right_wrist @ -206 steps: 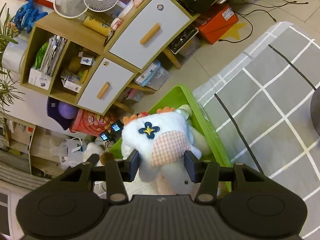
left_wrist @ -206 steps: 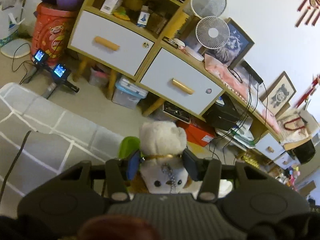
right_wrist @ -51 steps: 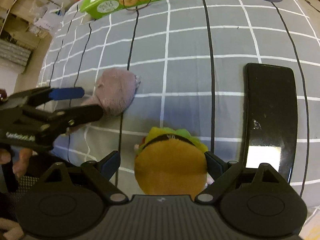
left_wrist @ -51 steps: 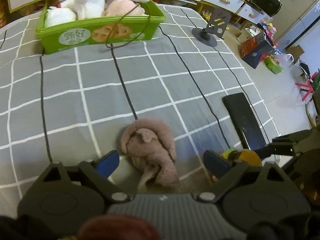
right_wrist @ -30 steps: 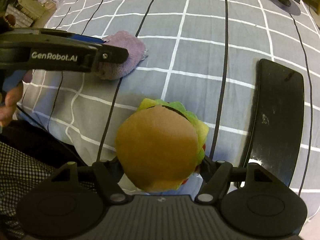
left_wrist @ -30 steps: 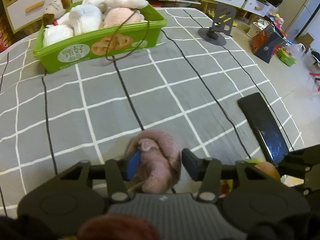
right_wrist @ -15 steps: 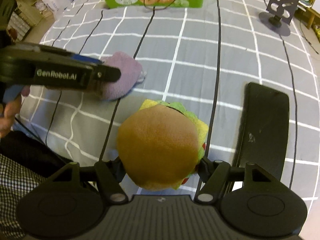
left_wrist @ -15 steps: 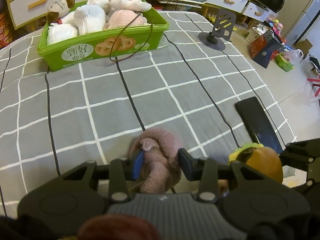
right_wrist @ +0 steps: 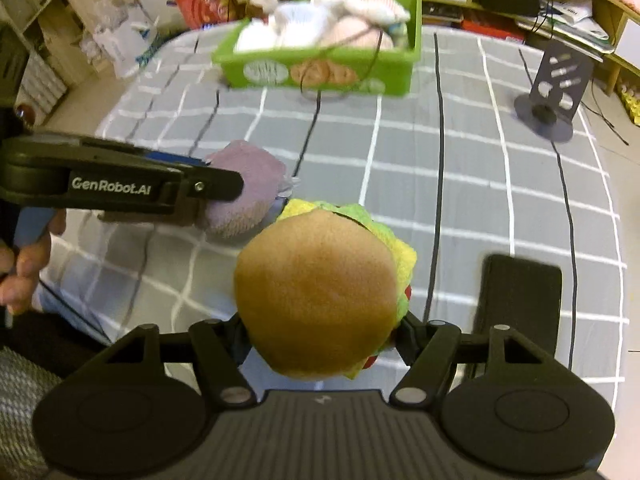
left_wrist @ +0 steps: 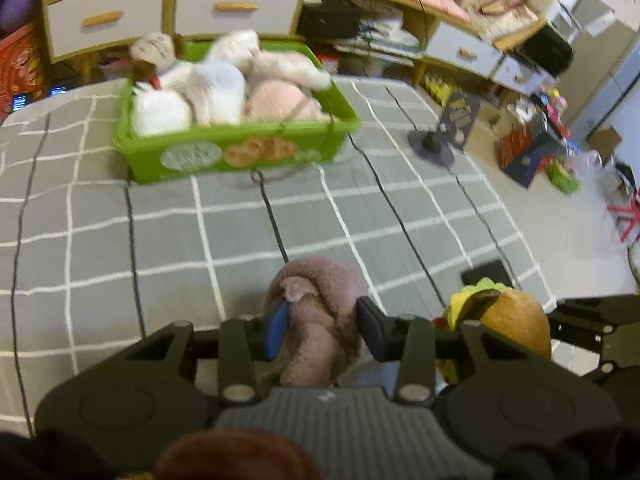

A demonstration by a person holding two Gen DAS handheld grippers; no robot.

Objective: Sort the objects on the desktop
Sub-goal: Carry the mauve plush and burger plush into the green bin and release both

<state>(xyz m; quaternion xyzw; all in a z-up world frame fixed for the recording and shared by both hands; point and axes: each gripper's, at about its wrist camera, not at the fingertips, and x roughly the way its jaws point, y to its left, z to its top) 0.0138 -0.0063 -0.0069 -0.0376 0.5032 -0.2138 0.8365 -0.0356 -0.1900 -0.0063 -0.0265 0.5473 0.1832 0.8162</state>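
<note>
My left gripper (left_wrist: 322,326) is shut on a mauve plush toy (left_wrist: 320,300), held a little above the grey checked cloth (left_wrist: 168,232). In the right wrist view the same mauve plush toy (right_wrist: 244,188) shows beyond the left gripper's black finger (right_wrist: 120,184). My right gripper (right_wrist: 320,340) is shut on a plush hamburger (right_wrist: 320,292) with a brown bun and green and yellow layers; the plush hamburger (left_wrist: 504,320) also shows at the lower right of the left wrist view. A green bin (left_wrist: 240,148) full of pale plush toys stands at the far side of the cloth.
A black phone (right_wrist: 520,304) lies flat to the right of the hamburger. A dark phone stand (right_wrist: 556,92) sits at the far right of the table. Drawers and shelves (left_wrist: 168,12) line the wall behind. A person's hand (right_wrist: 24,268) is at the left edge.
Both grippers have risen off the cloth with their toys since a second ago. The views have tilted up, so the green bin and the drawers behind it now show more.
</note>
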